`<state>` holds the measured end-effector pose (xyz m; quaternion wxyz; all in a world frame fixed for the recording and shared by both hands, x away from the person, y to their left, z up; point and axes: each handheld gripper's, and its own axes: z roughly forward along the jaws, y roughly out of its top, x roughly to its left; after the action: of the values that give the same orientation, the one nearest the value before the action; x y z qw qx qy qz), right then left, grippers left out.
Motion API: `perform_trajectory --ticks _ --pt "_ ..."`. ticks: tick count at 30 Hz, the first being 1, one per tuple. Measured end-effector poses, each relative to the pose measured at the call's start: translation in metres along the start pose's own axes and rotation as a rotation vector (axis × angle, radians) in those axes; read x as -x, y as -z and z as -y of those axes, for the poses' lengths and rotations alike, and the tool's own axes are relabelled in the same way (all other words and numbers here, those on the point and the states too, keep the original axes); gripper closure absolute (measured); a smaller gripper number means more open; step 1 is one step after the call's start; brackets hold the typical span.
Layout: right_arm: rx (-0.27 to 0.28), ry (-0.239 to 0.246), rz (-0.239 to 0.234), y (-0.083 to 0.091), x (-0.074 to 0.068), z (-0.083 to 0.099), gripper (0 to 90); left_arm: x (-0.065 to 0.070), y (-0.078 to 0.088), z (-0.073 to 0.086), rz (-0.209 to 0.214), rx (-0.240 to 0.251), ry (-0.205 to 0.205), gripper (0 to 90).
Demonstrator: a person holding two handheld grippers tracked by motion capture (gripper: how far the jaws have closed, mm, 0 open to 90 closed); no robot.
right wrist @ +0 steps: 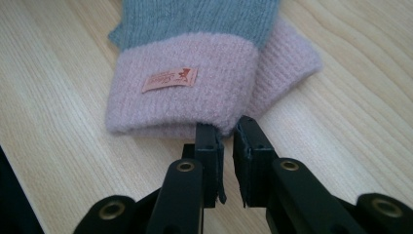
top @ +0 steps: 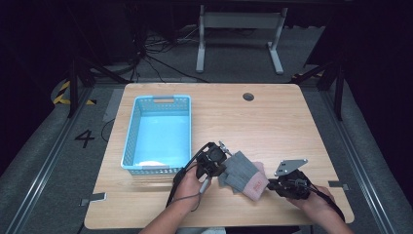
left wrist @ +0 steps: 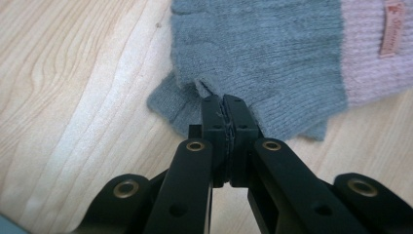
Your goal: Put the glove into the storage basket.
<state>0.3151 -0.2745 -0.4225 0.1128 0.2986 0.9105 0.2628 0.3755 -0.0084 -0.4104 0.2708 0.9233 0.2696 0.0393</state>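
Left gripper view: tool clamping glove.

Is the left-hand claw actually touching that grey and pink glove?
Touching. In the left gripper view, the left gripper has its jaws pressed together on the grey edge of the glove, with knit pinched between them.

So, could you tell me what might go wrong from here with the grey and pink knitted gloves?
1. The left tool is shut on a thin edge of the grey and pink knitted gloves; the knit could slip out when lifted.
2. The right tool has a gap between its jaws at the pink cuff, so that end may sag or drop.
3. Two cuffs lie stacked; one glove might stay on the light wooden table rather than reach the blue plastic basket.
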Motion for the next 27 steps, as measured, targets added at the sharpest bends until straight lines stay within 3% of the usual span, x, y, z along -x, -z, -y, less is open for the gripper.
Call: perform_trajectory --ticks 11,27 --pt "0.064 -0.041 0.023 0.015 0.010 -0.006 83.9 0.011 0.026 0.005 0.005 0.037 0.003 89.1" --pt "0.128 -0.068 0.022 0.010 0.036 -0.029 84.9 0.029 0.036 0.014 0.005 0.027 -0.006 89.2"
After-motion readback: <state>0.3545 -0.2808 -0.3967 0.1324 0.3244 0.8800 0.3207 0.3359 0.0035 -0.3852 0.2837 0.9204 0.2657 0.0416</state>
